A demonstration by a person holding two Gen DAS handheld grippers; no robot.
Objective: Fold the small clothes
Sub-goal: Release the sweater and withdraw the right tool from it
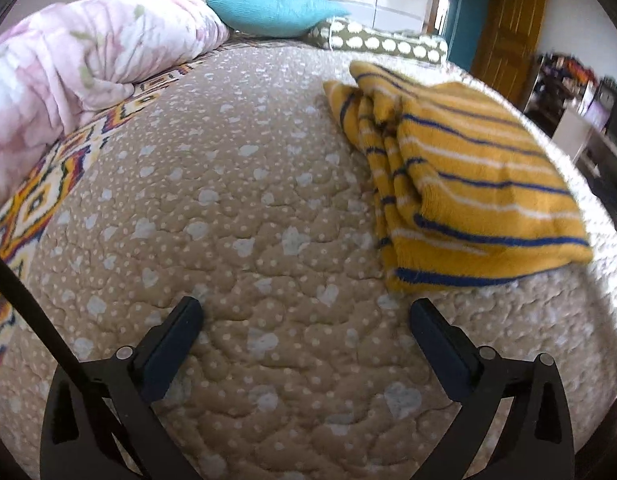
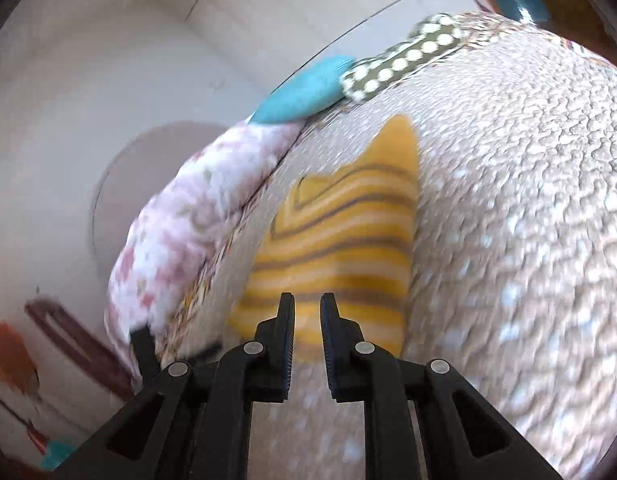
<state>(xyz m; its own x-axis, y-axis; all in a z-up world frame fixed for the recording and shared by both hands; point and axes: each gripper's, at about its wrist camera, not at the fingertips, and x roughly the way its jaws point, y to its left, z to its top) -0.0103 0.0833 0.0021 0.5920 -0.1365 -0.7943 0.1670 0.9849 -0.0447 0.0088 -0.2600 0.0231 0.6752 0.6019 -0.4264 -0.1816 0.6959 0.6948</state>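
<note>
Left gripper [image 1: 306,316] hovered over the beige quilted bedspread [image 1: 236,208], jaws wide, nothing between them. The yellow striped garment [image 1: 460,184] lay ahead and to its right on the bedspread, already stacked in several layers, edges roughly lined up. Floral duvet [image 1: 80,64] sat far left, teal pillow [image 1: 272,12] and dotted pillow [image 1: 388,44] at the bed's far end. No containers in either view, so nothing to report there.

Right gripper [image 2: 307,312] sat low over the garment's [image 2: 340,240] near edge, jaws narrow with a gap, holding nothing; contact unclear, view blurred. Judgement: fold looked nearly done. To finish well, pinch only the top layer's corners, keep both ends level, then press flat.
</note>
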